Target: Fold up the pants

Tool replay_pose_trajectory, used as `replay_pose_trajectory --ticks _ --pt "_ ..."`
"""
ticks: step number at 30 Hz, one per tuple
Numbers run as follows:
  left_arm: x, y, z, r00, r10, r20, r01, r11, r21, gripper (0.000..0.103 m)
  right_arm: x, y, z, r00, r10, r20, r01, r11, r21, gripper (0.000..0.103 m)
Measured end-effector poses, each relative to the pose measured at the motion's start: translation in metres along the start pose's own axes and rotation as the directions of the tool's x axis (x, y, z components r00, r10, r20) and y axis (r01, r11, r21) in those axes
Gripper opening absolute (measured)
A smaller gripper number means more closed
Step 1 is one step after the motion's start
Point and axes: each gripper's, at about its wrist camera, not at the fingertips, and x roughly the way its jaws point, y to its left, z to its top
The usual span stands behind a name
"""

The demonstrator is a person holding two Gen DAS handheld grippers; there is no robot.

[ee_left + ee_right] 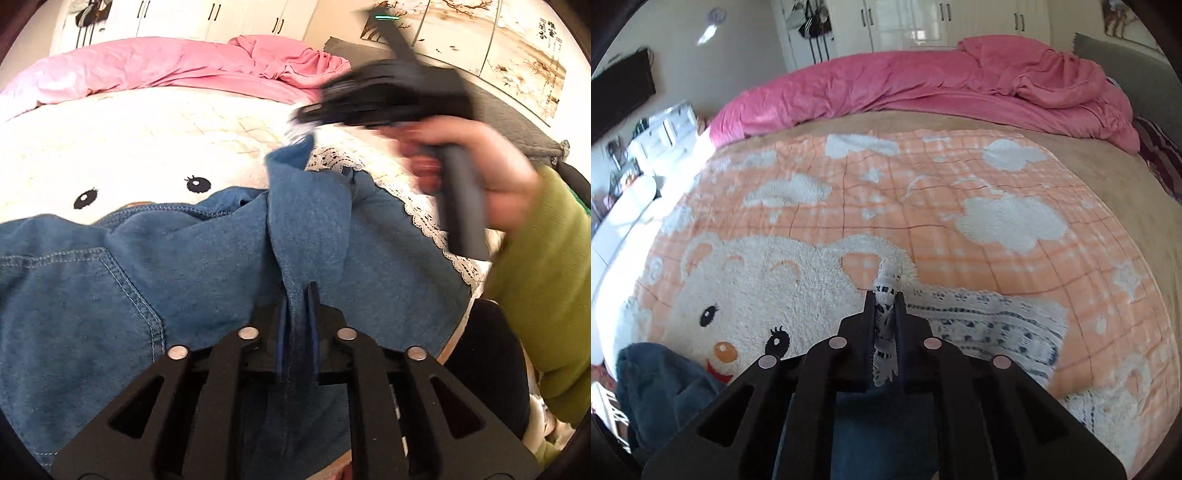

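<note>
Blue denim pants with a white lace hem lie across the bear-print blanket. My left gripper is shut on a raised fold of the denim near the middle of the garment. In the left wrist view the right gripper is blurred, held by a hand in a green sleeve, at the far tip of a lifted denim edge. In the right wrist view my right gripper is shut on the white lace hem, a strip of lace pinched between its fingers. More denim shows lower left.
An orange blanket with white clouds and a bear face covers the bed. A crumpled pink duvet lies along the far side. White wardrobes stand behind, and a grey headboard is to the right.
</note>
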Motion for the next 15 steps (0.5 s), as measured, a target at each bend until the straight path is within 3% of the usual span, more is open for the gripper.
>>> replay_pose_trajectory --ticks 7,8,15 --pt "-0.009 -0.001 0.001 0.999 -0.031 0.015 0.031 0.999 0.029 0.009 -0.097 -0.068 -0.049 0.993 -0.015 0.118 -0.009 0.980 0.201 0.008" --pt "-0.009 -0.004 0.001 0.999 -0.038 0.015 0.037 0.998 0.042 0.002 -0.106 -0.077 -0.058 0.993 -0.012 0.121 -0.016 0.973 0.229 0.008" --pt "-0.018 -0.014 -0.002 0.995 -0.098 -0.017 0.100 0.979 0.177 0.001 -0.151 -0.113 -0.141 0.996 0.019 0.087 -0.051 0.922 0.384 0.008"
